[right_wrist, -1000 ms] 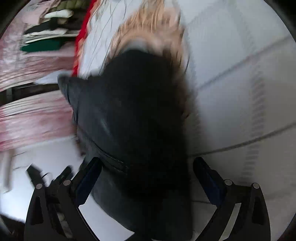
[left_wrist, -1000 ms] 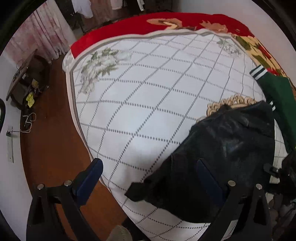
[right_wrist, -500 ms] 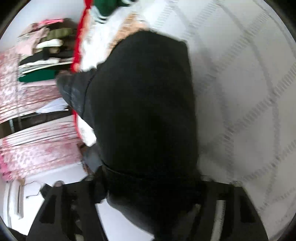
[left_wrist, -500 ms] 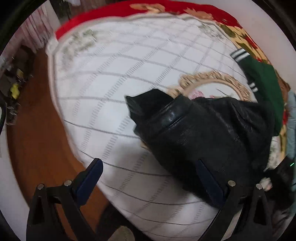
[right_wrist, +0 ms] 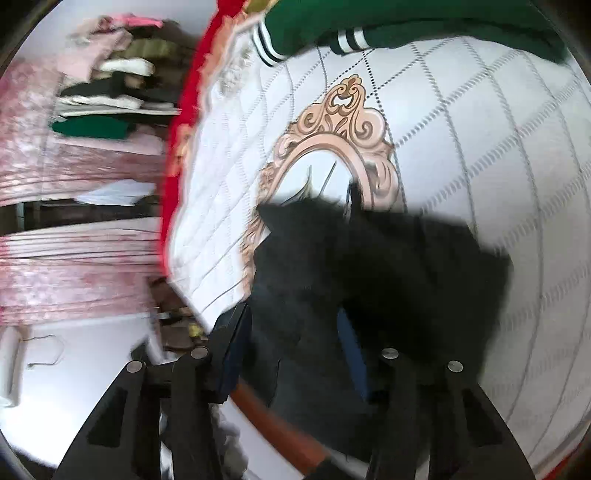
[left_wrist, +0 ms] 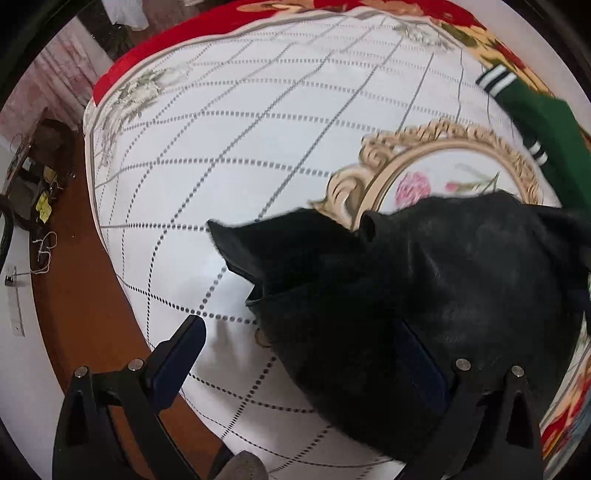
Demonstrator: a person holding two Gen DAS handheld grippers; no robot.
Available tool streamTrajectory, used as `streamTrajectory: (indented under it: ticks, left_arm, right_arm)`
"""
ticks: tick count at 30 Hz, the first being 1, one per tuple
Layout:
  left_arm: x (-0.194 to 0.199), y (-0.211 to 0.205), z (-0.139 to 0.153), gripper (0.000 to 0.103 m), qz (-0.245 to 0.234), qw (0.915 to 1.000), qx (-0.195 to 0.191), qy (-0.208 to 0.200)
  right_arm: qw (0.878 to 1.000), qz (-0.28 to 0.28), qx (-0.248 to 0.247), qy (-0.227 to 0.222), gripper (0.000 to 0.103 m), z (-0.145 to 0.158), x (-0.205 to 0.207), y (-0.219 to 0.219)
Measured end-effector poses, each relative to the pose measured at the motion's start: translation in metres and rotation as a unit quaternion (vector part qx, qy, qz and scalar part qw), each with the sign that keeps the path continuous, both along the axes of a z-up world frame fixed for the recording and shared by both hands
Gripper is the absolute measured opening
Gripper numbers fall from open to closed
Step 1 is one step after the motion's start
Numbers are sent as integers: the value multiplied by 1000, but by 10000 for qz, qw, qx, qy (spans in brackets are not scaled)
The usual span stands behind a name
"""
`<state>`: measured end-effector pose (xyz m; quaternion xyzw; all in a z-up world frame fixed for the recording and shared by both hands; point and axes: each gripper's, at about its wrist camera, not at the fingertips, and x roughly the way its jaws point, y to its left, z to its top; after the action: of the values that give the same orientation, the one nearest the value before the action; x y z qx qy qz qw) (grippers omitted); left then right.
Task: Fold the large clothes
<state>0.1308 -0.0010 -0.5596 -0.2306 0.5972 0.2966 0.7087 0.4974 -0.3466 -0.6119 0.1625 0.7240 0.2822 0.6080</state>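
A black leather-like jacket (left_wrist: 424, 288) lies bunched on the white quilted bed cover (left_wrist: 240, 147), over part of a gold oval flower print. My left gripper (left_wrist: 295, 354) is open, its right finger over the jacket's edge, its left finger above bare cover. In the right wrist view the jacket (right_wrist: 388, 266) fills the lower middle. My right gripper (right_wrist: 291, 343) has its jaws partly closed with jacket fabric between the fingers.
A green garment with white-striped cuffs (left_wrist: 543, 140) lies at the bed's far right; it also shows in the right wrist view (right_wrist: 406, 26). A red blanket (left_wrist: 155, 48) edges the bed. Wooden floor (left_wrist: 74, 295) lies left. Shelves of folded clothes (right_wrist: 103, 92) stand beyond.
The jacket has been pulled up the bed toward the oval print. My right gripper has narrowed from wide open onto the jacket fabric. The left gripper stays open.
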Motion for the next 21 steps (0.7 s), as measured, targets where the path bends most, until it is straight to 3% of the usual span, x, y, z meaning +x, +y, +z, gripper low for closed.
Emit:
streamTrajectory:
  ticks: [1,3,6,9,11,13,16,18,19,21]
  left_arm:
    - [-3,1,-2,103,-23,10000,5,13]
    - [-10,4,-3,103,-46,10000,-9,60]
    - [-21,8,12,103,50,9999,0,104]
    - [-35,9,42,103,344,9992,-104,-170]
    - [-41,11,51,103,684,9956,-475,-428]
    - [-37,12,45,103,952,9903,-828,-577]
    - [-28,21,18,101,1448,9784,-1331,-628]
    - [-25,25,8,101,1796,9698,-1470,-747]
    - [-25,28,4,94,1922,9666,-1482,-825]
    - [-24,33,-3,65,2007,9630,-1517,-964]
  right_arm:
    - [9995,-109,-291,106,19,-17,10,3]
    - [9983,-264,-418,295,0,-35,22,-4]
    - [9975,-253,-340,559,0,-25,24,-12]
    - [9989,36,-390,265,13,15,17,-19]
    - [9977,279,-594,-154,49,35,17,-21]
    - [9956,497,-630,-488,66,48,23,-12]
    - [9832,1082,-1029,-1054,66,55,35,18]
    - [9728,1476,-1253,-1276,66,48,41,42]
    - [9674,1644,-1413,-1309,66,41,43,52]
    - [9633,1990,-1403,-1131,65,23,45,67]
